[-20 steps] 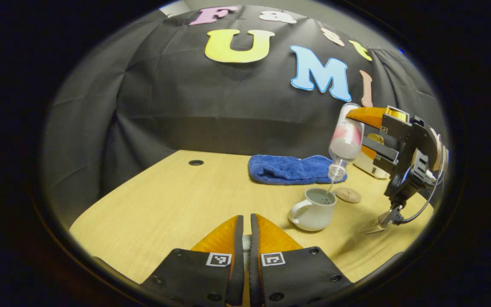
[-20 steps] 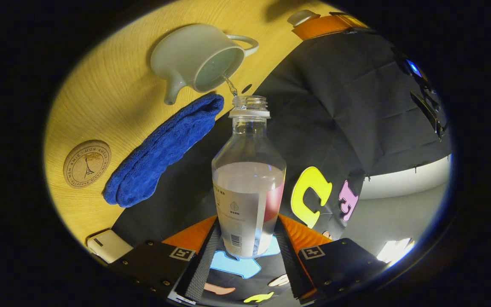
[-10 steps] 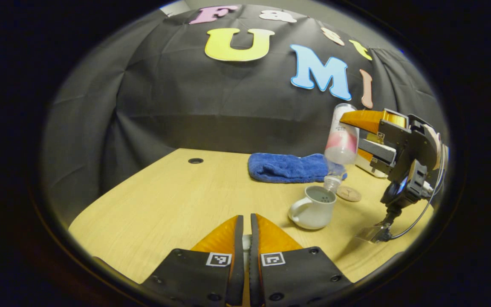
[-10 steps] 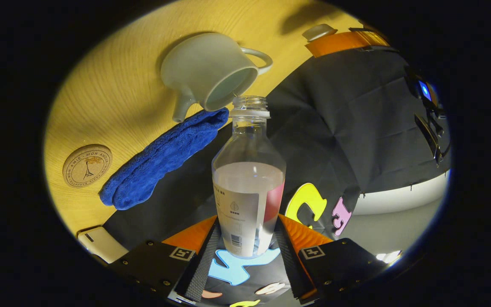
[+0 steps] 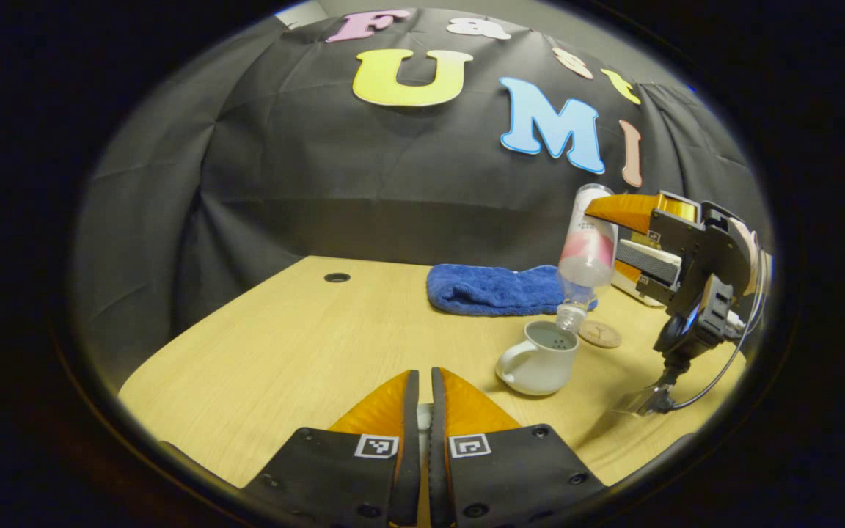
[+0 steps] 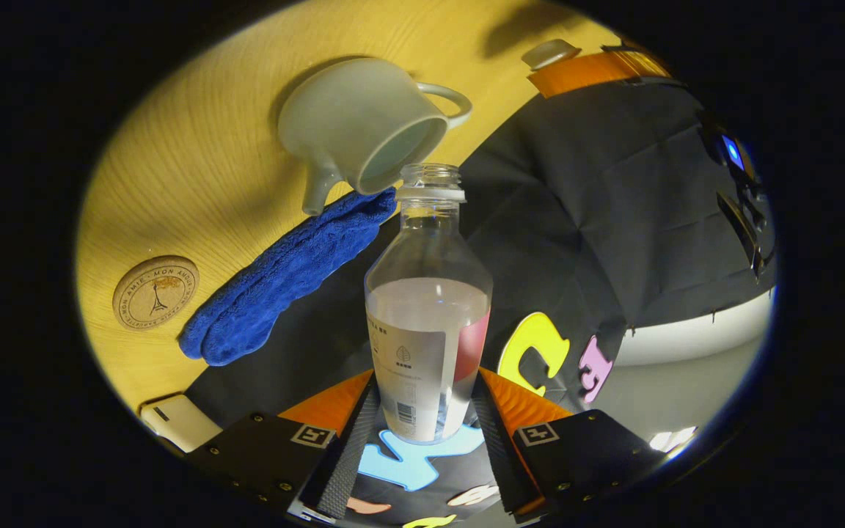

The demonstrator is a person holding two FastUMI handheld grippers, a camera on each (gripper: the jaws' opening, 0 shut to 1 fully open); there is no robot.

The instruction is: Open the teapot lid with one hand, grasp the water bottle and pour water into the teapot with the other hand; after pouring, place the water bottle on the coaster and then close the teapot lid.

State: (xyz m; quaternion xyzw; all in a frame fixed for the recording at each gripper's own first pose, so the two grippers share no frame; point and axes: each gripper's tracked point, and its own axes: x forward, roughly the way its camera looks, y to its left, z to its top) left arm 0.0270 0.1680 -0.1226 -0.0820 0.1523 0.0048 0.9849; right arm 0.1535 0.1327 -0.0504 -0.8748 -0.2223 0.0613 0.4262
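Pouring step: my right tool grips the water bottle tipped over the open teapot. Left tool is clamped on the lid. Next I right the bottle and set it on the coaster just right of the teapot.

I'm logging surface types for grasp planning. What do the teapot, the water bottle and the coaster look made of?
Teapot: probably glazed ceramic, pale and smooth with a soft sheen. Water bottle: clear plastic, see-through with a wrapped label. Coaster: likely cork or wood, matte tan with a printed design.

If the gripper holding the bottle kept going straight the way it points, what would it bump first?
Probably the teapot: the right gripper points along the water bottle, whose mouth sits right by the open rim. Depth is unclear.
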